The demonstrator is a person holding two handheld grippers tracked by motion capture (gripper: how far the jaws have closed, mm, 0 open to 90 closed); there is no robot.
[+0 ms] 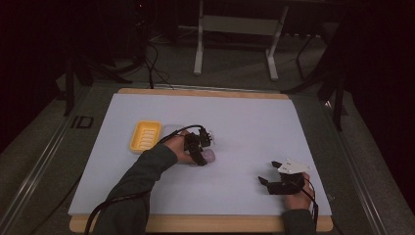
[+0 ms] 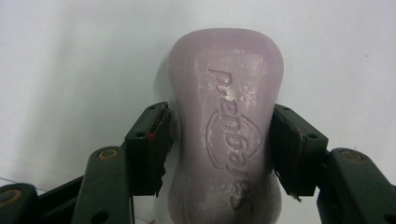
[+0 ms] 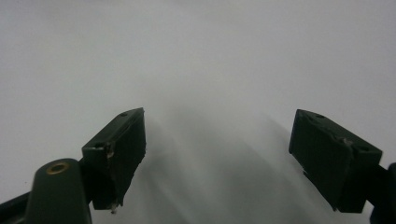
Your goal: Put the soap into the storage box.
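A pale purple soap bar (image 2: 224, 116) with an embossed logo lies flat on the white table sheet (image 1: 244, 127). My left gripper (image 2: 219, 144) straddles its narrow waist, both black pads against its sides, shut on it. In the high view the soap bar (image 1: 210, 155) shows just right of the left gripper (image 1: 200, 157), which points down at the sheet's middle. My right gripper (image 1: 269, 172) rests near the front right of the sheet, its jaws wide apart. The right gripper (image 3: 217, 154) has only bare sheet between its pads.
A yellow ridged soap dish (image 1: 147, 123) sits on the sheet to the left of my left hand. The wooden table edge (image 1: 205, 224) runs along the front. A metal stand (image 1: 235, 29) is on the dark floor beyond the table.
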